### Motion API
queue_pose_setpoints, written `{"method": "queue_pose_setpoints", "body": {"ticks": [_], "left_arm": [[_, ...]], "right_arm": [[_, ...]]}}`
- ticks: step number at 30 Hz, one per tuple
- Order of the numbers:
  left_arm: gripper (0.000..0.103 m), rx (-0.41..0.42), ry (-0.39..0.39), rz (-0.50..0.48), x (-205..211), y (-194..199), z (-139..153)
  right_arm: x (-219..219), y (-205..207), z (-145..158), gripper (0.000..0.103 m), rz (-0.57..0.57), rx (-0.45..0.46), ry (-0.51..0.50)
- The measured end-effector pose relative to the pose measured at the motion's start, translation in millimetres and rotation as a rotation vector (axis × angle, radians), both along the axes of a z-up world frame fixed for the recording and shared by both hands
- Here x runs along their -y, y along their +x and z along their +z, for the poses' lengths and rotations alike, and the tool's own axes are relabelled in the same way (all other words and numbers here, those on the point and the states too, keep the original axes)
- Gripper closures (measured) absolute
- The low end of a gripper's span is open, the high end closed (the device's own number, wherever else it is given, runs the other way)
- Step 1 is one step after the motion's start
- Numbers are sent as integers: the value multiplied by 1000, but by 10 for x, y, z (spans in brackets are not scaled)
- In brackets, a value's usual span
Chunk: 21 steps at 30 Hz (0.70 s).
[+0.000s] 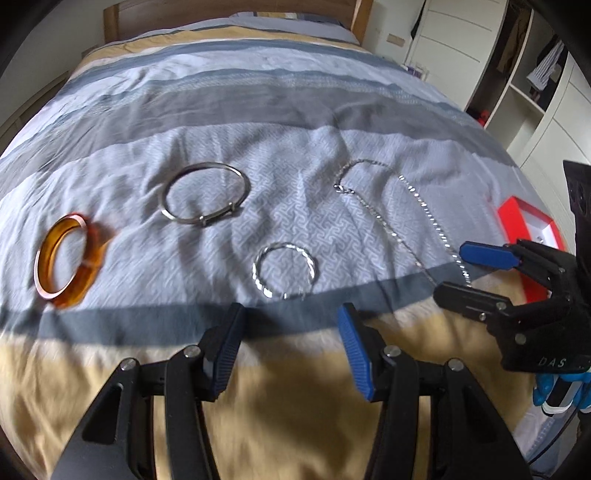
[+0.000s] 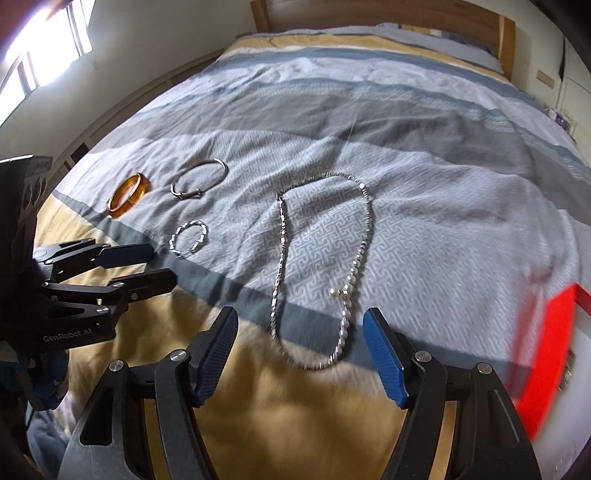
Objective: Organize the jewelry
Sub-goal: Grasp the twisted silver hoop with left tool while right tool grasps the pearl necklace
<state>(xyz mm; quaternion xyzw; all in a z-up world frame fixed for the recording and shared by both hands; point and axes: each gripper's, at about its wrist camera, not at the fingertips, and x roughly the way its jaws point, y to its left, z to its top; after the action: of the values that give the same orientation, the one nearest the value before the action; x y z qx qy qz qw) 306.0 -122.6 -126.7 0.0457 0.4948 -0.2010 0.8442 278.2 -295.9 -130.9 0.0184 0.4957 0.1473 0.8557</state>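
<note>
Jewelry lies on a striped bedspread. An amber bangle [image 1: 68,260] [image 2: 128,195] is at the left, a plain silver bangle [image 1: 205,195] [image 2: 199,179] beyond it, a twisted silver bracelet [image 1: 284,269] [image 2: 189,236] nearer, and a long silver chain necklace [image 1: 406,218] [image 2: 321,269] to the right. A red jewelry box [image 1: 528,229] [image 2: 543,354] sits at the far right. My left gripper [image 1: 291,332] [image 2: 159,264] is open and empty, just short of the twisted bracelet. My right gripper [image 2: 299,343] [image 1: 448,271] is open and empty, over the necklace's near end.
The bed's wooden headboard [image 1: 236,9] is at the back. Wardrobe shelves [image 1: 532,85] stand to the right of the bed, a window [image 2: 40,44] to the left. The yellow band of the bedspread [image 2: 295,424] lies under both grippers.
</note>
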Motion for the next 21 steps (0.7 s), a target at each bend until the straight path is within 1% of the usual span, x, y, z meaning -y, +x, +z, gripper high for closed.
{"method": "queue_pose_setpoints", "body": {"ticks": [7,8,9,10,11,12,13,15,17,21], "left_arm": [[53,10,-31,2,13,252,-101],[54,11,-35,4,14,269,-109],[54,16,-37,4,14,270,-112],[55,23,-34,3,20,265,-112],[56,34,-26,1,30,249,-116],[58,39,-21,2,33,241,-116],[61,44,-18,3,37,233,-115],[66,49,-17,7,33,214,-114],[66,53,-16,6,36,204,-106],[67,67,-11,9,41,152,-70]], "right_arm": [[-46,231,-93,34,16,15,-17],[-49,262,-97,37,14,18,-22],[-48,286,-104,45,11,20,-28],[-43,303,-109,50,6,21,-32],[-28,312,-116,59,2,20,-30],[-5,314,-124,68,-4,19,-24],[15,312,-130,71,-9,18,-20],[47,303,-142,86,-17,16,-11],[60,292,-142,91,-20,16,-3],[69,231,-106,95,-25,34,3]]}}
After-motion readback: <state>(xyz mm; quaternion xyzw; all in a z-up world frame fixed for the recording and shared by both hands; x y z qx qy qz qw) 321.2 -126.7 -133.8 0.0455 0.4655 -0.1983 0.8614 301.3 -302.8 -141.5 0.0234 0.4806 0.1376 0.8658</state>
